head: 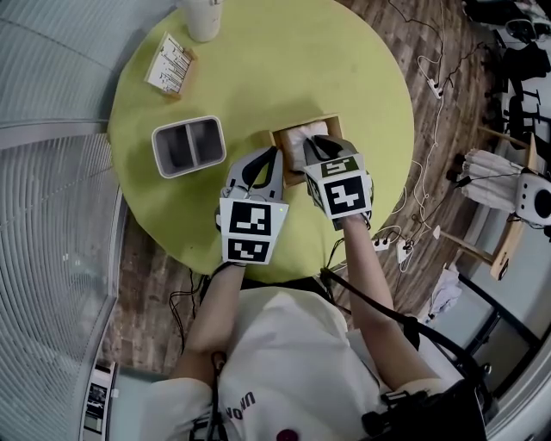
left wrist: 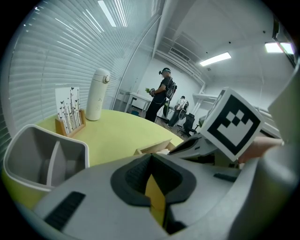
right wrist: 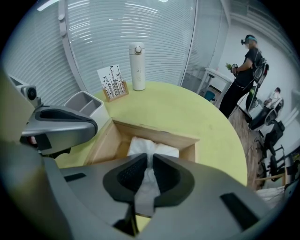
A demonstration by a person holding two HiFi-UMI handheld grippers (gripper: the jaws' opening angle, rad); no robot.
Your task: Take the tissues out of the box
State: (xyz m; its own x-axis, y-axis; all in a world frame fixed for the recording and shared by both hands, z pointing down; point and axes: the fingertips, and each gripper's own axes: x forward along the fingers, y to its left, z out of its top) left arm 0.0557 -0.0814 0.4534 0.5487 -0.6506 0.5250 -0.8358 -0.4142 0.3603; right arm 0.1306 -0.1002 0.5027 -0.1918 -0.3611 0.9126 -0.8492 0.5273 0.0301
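Bright, even indoor light comes from ceiling strip lights, which flare white in the left gripper view. The yellow-green bench is evenly lit, with only faint, soft shadows. All three views bulge like a fisheye, bending the blinds and falling to black corners. The left tool and right tool, close to their lenses, look soft.

Round yellow-green table lies bare from twelve to three o'clock; grey two-compartment plastic bin blocks nine, wooden card rack ten, white cylindrical flask eleven.
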